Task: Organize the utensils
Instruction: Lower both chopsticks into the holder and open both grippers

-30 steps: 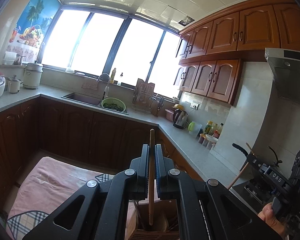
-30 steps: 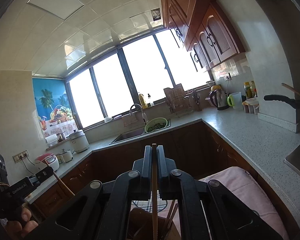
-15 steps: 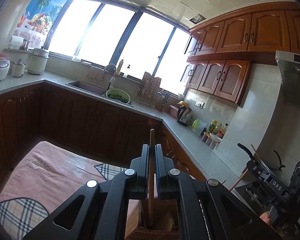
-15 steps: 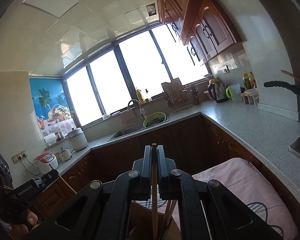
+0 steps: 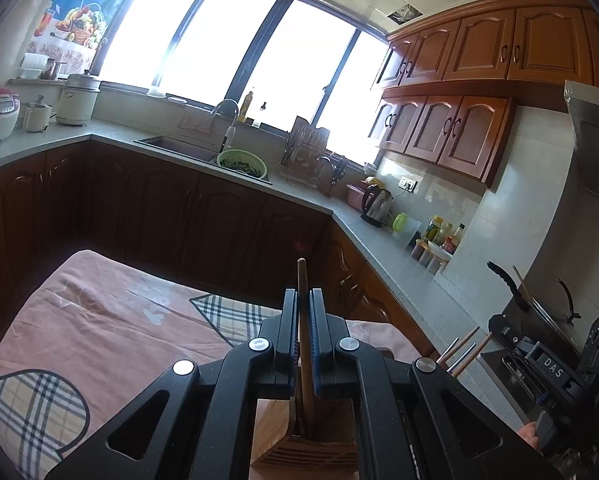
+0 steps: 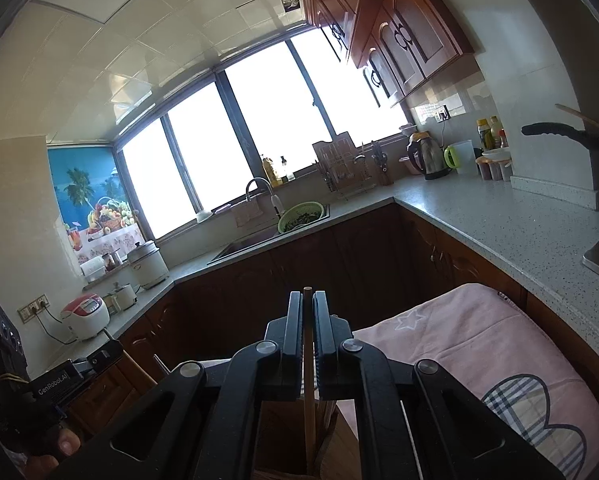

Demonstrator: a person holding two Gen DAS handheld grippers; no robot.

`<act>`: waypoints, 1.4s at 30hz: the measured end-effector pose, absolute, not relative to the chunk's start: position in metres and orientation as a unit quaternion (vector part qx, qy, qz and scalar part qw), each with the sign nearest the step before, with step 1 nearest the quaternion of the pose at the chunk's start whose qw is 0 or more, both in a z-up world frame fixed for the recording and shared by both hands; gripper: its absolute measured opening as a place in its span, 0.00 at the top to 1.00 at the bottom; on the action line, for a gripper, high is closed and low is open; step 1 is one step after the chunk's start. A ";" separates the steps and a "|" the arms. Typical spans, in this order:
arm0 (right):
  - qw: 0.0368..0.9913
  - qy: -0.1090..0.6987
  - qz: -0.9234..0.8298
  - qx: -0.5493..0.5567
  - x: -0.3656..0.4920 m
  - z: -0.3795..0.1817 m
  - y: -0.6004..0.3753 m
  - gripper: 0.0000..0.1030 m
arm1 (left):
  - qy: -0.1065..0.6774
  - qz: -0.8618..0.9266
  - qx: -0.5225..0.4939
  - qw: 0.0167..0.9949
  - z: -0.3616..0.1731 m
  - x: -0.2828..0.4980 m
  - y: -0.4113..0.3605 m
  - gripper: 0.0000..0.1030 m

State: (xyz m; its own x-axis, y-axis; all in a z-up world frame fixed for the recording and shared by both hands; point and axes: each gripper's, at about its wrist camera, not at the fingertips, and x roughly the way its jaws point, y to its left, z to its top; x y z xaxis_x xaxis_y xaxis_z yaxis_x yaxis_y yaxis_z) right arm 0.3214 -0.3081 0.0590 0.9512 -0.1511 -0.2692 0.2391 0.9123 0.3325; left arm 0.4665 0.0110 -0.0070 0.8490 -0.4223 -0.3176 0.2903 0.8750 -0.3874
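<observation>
My left gripper (image 5: 303,300) is shut on a flat wooden utensil handle (image 5: 302,276) that stands upright; its lower end sits inside a wooden utensil holder (image 5: 299,448) right below the fingers. My right gripper (image 6: 307,304) is shut on a thin wooden chopstick (image 6: 309,420), also upright, its lower end inside the same wooden holder (image 6: 283,440). The right gripper shows at the right edge of the left wrist view (image 5: 547,364) with more chopsticks (image 5: 459,346) near it. The left gripper shows at the lower left of the right wrist view (image 6: 59,376).
The holder stands on a table with a pink cloth (image 5: 99,320), also in the right wrist view (image 6: 479,332). A grey countertop (image 5: 379,248) runs around the room with a sink (image 5: 179,146), a green colander (image 5: 241,162), a kettle (image 5: 375,202), and a pan handle (image 5: 503,284).
Both grippers have dropped lower and tilted down, with the utensils still held; more of the pink table and the holder now shows under them.
</observation>
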 end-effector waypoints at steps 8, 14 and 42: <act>0.966 0.142 -0.101 0.191 0.327 0.043 -0.311 0.96 | 0.210 -0.184 -0.150 0.949 -0.001 0.472 0.000 0.96; 0.963 0.148 -0.101 0.201 0.328 0.036 -0.313 0.96 | 0.218 -0.186 -0.135 0.949 0.002 0.476 -0.004 0.96; 0.961 0.175 -0.106 0.185 0.334 0.040 -0.310 0.89 | 0.243 -0.172 -0.150 0.943 0.009 0.484 -0.002 0.76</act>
State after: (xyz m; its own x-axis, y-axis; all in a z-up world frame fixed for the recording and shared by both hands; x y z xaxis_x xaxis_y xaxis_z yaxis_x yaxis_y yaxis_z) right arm 0.3341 -0.3098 0.0396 0.9164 -0.1399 -0.3751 0.2694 0.9086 0.3193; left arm 0.4842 -0.0017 0.0088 0.8227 -0.3969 -0.4070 0.2514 0.8962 -0.3656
